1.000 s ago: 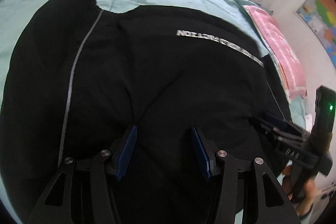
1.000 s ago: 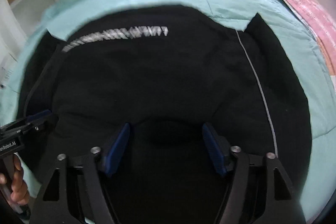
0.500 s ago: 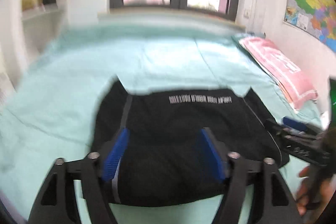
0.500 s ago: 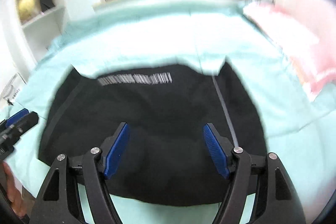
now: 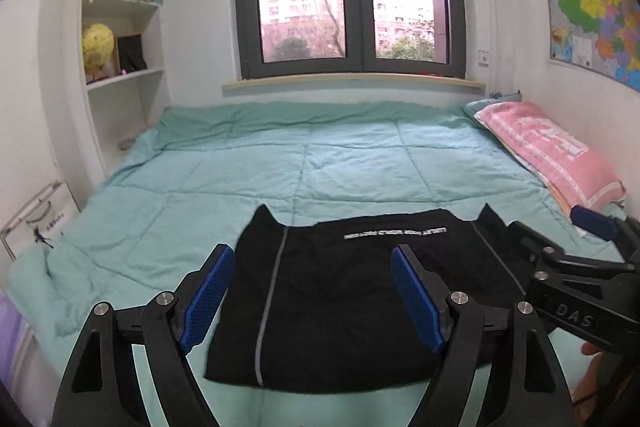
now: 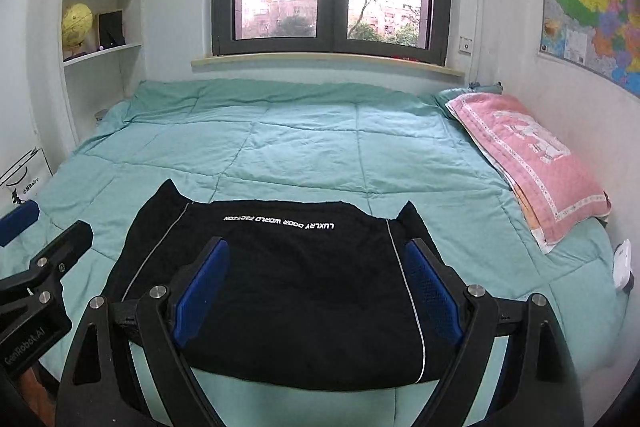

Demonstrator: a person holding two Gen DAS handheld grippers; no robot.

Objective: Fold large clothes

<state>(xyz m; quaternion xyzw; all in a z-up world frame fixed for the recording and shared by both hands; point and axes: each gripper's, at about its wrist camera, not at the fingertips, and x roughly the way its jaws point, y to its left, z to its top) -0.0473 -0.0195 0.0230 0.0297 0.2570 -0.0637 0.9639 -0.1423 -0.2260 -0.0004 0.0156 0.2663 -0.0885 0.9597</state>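
Note:
A black garment (image 5: 340, 307) with white lettering and thin grey side stripes lies folded into a flat rectangle on the near part of the teal quilt (image 5: 320, 163). My left gripper (image 5: 312, 255) hovers above and in front of it, its jaws opening, nothing between the blue pads. In the right wrist view the same garment (image 6: 288, 287) lies below my right gripper (image 6: 316, 245), whose jaws are also opening and hold nothing. Each gripper shows at the edge of the other's view: the right gripper (image 5: 556, 227) and the left gripper (image 6: 48, 225).
A pink pillow (image 6: 528, 163) lies along the right wall under a map. Bookshelves (image 5: 120, 27) stand at the left and a window at the back. A white paper bag (image 5: 40, 223) sits by the bed's left side, a small white device (image 6: 622, 263) at its right edge.
Both grippers have lifted up and back off the garment and tilted upward, so the whole bed and room come into view. Their jaws stand wider than before.

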